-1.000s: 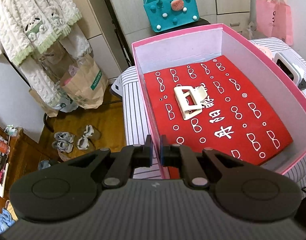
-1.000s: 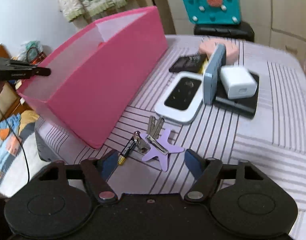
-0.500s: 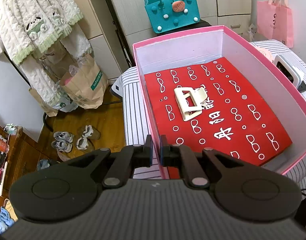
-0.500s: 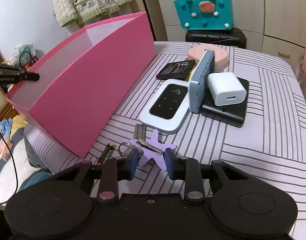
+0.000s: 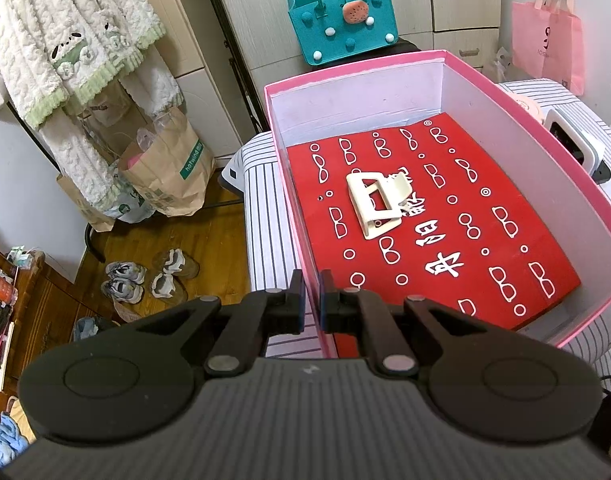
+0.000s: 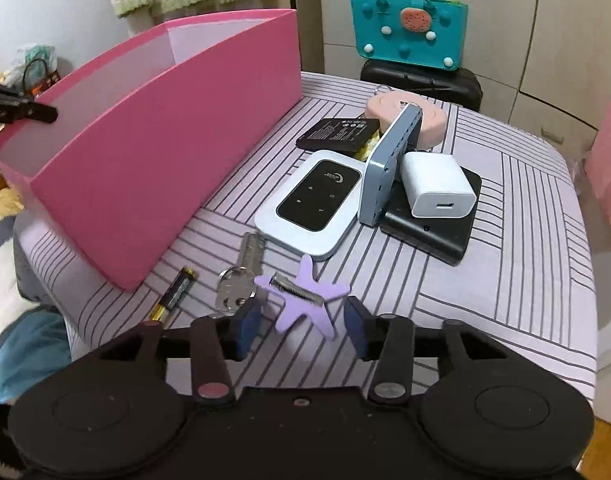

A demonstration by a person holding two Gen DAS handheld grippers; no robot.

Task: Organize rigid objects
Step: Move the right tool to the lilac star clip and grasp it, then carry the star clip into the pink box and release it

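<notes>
A pink box (image 5: 525, 120) with a red printed liner holds a cream hair claw (image 5: 379, 202). My left gripper (image 5: 312, 304) is shut on the box's near wall. In the right wrist view the box (image 6: 165, 148) stands at the left on the striped surface. My right gripper (image 6: 301, 326) is open, its fingers on either side of a purple star hair clip (image 6: 305, 300). Keys (image 6: 241, 276) and a battery (image 6: 175, 294) lie just left of the clip.
Behind the clip lie a white pocket router (image 6: 313, 204), a blue device on edge (image 6: 389, 172), a white charger (image 6: 437, 184) on a black power bank (image 6: 437, 228), a black battery pack (image 6: 337, 134) and a pink case (image 6: 401, 112). A teal bag (image 6: 409, 36) stands beyond.
My right gripper closed to a narrow gap around the star clip half a second ago and has now opened again, with the clip still on the surface. The left gripper has kept its hold.
</notes>
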